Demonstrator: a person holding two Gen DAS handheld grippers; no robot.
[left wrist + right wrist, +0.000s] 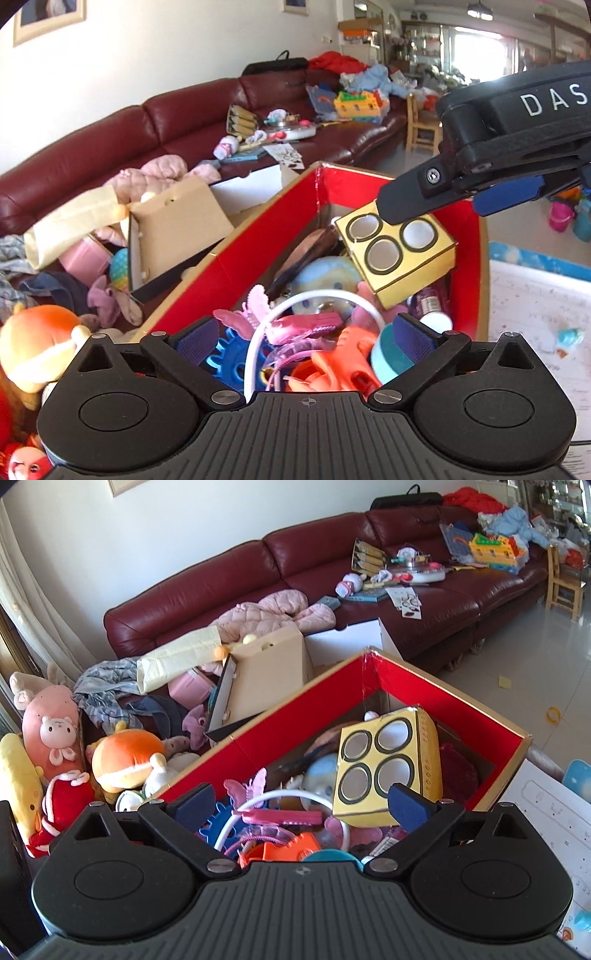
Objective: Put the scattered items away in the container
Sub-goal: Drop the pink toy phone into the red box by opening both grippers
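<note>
Both grippers released, fingers spread wide, nothing between: left gripper (304, 341) and right gripper (301, 803), each at lower centre of own view. Gold box (384, 768) lies tilted atop toys inside red container (295, 720), centre frame, likely just dropped. Plush toys (125, 757) left, outside.

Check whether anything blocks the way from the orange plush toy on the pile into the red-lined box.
Nothing visible blocks it. The orange plush toy lies just outside the near left wall of the red-lined box, which is open-topped. Only that wall must be cleared. Inside, the gold box with four round holes and other toys leave little free space.
</note>
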